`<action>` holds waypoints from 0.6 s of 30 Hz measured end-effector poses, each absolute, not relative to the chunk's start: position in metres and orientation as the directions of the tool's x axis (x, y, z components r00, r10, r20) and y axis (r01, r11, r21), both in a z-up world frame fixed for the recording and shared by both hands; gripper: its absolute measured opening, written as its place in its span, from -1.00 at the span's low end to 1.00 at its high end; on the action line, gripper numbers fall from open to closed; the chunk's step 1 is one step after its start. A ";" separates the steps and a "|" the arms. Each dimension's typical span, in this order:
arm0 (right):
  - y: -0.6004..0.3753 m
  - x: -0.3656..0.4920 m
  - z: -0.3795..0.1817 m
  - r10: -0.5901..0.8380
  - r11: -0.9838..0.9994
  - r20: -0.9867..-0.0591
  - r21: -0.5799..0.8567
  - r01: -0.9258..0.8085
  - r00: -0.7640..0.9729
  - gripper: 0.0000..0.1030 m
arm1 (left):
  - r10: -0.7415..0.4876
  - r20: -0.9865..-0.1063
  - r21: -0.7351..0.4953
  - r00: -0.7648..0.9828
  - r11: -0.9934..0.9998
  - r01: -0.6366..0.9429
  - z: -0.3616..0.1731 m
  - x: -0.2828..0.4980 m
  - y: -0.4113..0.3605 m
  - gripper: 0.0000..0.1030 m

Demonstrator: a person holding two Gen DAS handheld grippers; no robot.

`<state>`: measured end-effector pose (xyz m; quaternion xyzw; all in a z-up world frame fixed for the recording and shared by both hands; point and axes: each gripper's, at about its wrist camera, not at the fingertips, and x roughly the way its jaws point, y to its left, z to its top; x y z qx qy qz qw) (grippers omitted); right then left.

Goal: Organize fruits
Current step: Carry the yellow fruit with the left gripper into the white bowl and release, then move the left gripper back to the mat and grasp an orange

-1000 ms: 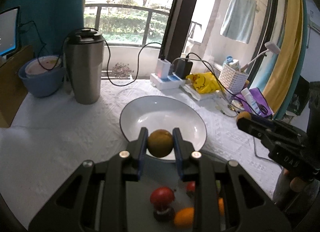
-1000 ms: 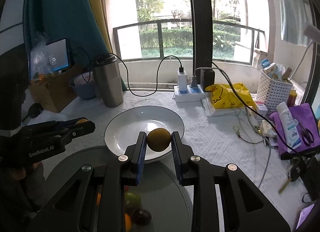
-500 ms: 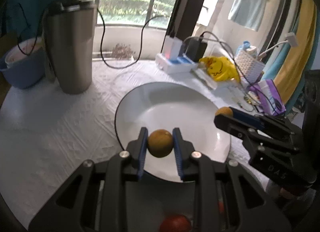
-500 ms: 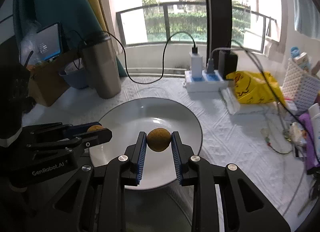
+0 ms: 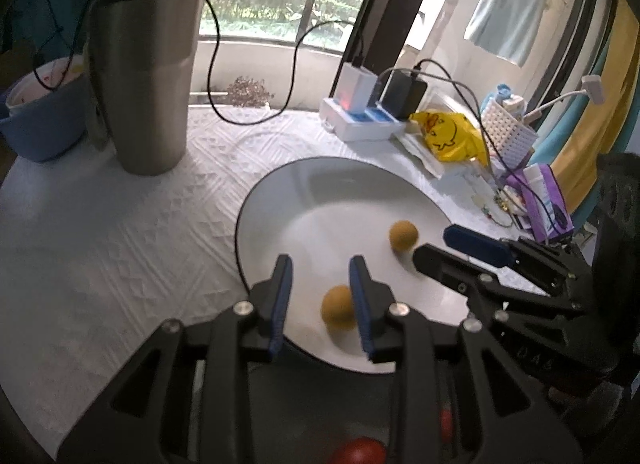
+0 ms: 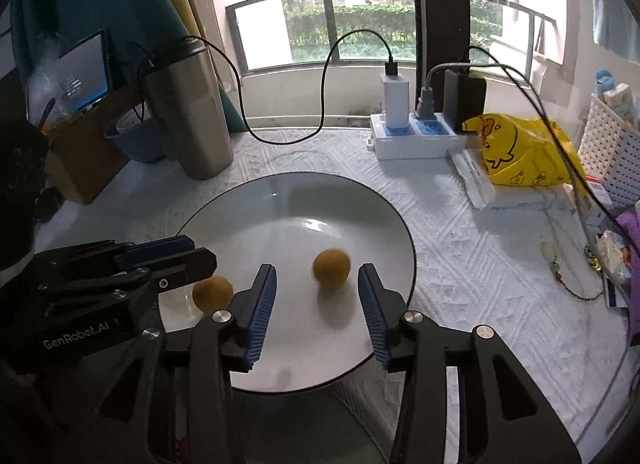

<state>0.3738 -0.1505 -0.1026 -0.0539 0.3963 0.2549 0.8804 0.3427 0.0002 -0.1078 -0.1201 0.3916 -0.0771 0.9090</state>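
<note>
The near rim of the white plate (image 5: 256, 199) is hidden behind the left gripper (image 5: 320, 284) in its own view, and behind the right gripper (image 6: 316, 292) in the other. A red fruit (image 5: 360, 454) is cut off by the bottom edge of the left view; what it rests on cannot be told. The brown fruit (image 5: 338, 306) by the left fingers (image 5: 362, 304) is blurred, so contact with them cannot be told. The basket (image 6: 612, 151) at the counter's right edge is cropped.

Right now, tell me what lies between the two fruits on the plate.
Bare plate only, between left fruit and right fruit in the right wrist view.
</note>
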 end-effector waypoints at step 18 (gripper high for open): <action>-0.171 0.311 -0.063 0.390 0.879 -0.684 0.077 -0.470 0.617 -0.12 | -0.231 -0.615 -0.273 0.754 0.959 0.071 -0.065 0.273 -0.007 -0.10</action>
